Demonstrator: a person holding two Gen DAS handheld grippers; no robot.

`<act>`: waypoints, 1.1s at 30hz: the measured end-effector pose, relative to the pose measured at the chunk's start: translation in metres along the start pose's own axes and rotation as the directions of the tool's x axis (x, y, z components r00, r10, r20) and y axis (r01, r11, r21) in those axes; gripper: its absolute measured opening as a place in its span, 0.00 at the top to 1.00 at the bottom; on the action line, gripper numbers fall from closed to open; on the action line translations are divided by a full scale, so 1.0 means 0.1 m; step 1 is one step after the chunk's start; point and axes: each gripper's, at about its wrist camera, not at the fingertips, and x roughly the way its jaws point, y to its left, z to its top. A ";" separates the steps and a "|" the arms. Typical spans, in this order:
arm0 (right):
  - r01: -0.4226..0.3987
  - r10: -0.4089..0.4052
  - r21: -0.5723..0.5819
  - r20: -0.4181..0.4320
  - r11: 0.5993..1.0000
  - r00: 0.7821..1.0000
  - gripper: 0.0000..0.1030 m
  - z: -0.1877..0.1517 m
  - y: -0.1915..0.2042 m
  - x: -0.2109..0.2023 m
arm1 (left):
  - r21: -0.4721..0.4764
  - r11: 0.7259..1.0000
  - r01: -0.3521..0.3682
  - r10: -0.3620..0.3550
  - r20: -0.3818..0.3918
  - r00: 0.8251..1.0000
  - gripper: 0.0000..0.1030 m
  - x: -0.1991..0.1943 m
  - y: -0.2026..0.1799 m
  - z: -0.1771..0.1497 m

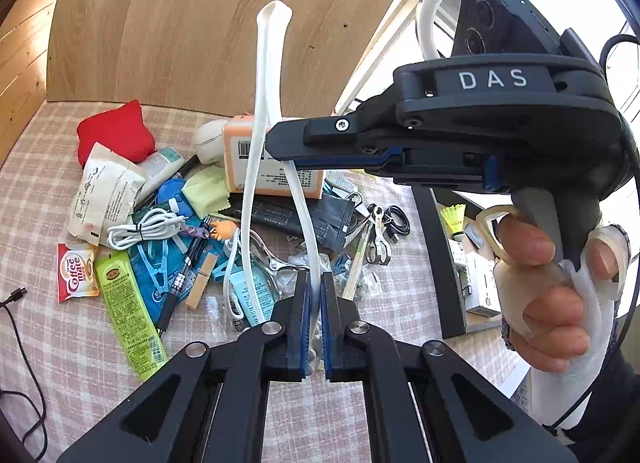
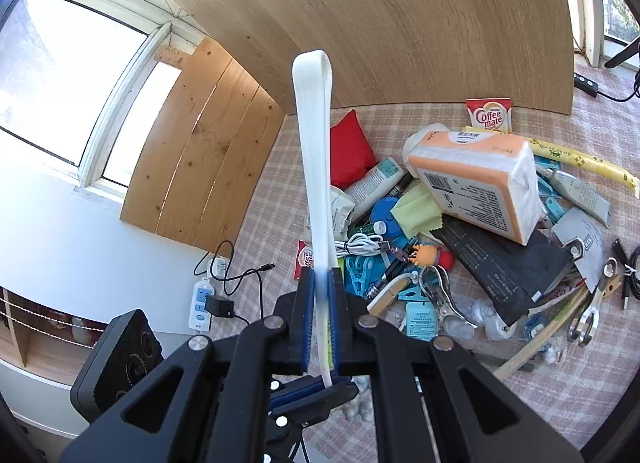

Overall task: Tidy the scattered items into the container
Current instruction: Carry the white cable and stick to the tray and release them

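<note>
Backboard: a curved wood-grain panel (image 2: 400, 23) is standing ahead of the right gripper.
Side panel: pine planks (image 2: 200, 143) are leaning ahead and to its left.
Windows: white-framed panes (image 2: 72, 75) are letting in bright daylight at far left.
Surface: a pink checked cloth (image 2: 540, 383) is lying below.
Floor: a white power strip (image 2: 201, 303) is lying by the wall, lower left.

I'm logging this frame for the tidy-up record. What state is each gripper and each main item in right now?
Left gripper: shut on white strap.
Right gripper: shut on white strap.
White strap: looped, held up above the pile by both grippers.
Tissue pack: lying tilted on top of the pile.
White cable: coiled and tied, lying in the pile.
Red pouch: resting on the checked cloth.
</note>
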 end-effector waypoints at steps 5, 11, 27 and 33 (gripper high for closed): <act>0.009 -0.009 -0.012 0.051 1.000 0.999 0.93 -0.05 0.07 -0.31 | 0.056 0.998 0.010 -0.011 0.017 1.000 0.96 -0.12 -0.29 0.07; 0.063 -0.063 0.003 0.128 0.998 0.990 0.93 -0.13 -0.05 -0.79 | 0.138 0.990 0.032 -0.032 0.001 0.999 0.96 -0.03 -0.70 0.18; 0.277 -0.381 0.351 0.271 0.894 0.884 0.93 -0.98 -1.63 -2.57 | 0.397 0.870 0.290 -0.198 -0.259 0.946 0.96 1.23 -2.71 0.09; 0.306 -0.461 0.471 0.260 0.828 0.848 0.92 -1.33 -2.16 -2.96 | 0.463 0.822 0.332 -0.183 -0.338 0.923 0.95 1.61 -3.30 -0.08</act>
